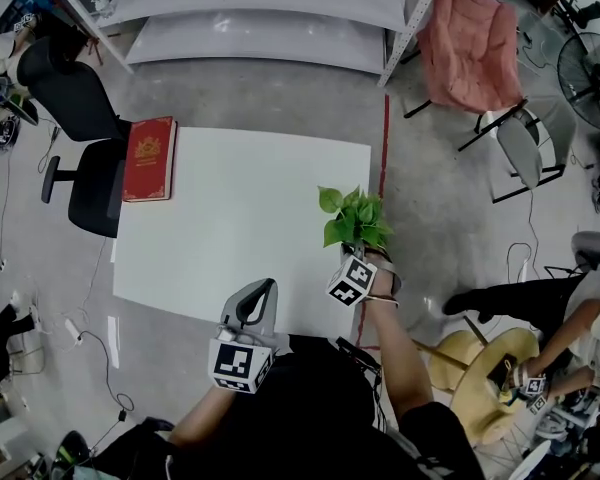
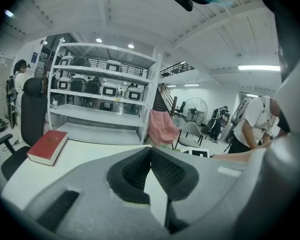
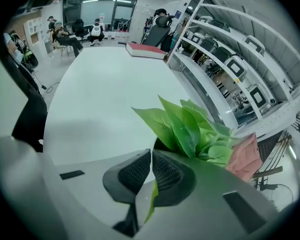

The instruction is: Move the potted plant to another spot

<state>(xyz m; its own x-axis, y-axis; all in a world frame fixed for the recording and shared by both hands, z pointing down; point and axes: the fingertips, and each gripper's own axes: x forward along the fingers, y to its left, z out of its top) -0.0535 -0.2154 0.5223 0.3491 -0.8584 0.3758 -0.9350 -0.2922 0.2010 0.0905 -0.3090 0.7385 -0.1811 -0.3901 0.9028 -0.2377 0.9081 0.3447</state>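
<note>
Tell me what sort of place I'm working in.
Probably a workshop or lab space: tall metal shelving holding equipment, bare concrete floor, a standing fan, and a white table as the work surface.

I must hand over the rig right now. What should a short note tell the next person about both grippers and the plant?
Left gripper: jaws together, empty, at the white table's near edge.
Right gripper: jaws closed at the potted plant, a leaf between them; it looks like a grip on the pot's rim.
Plant: at the table's right edge; lifted or not, I cannot tell.
Done: the grasp, it seems. Left: carry the plant to another spot, perhaps the table's middle.
</note>
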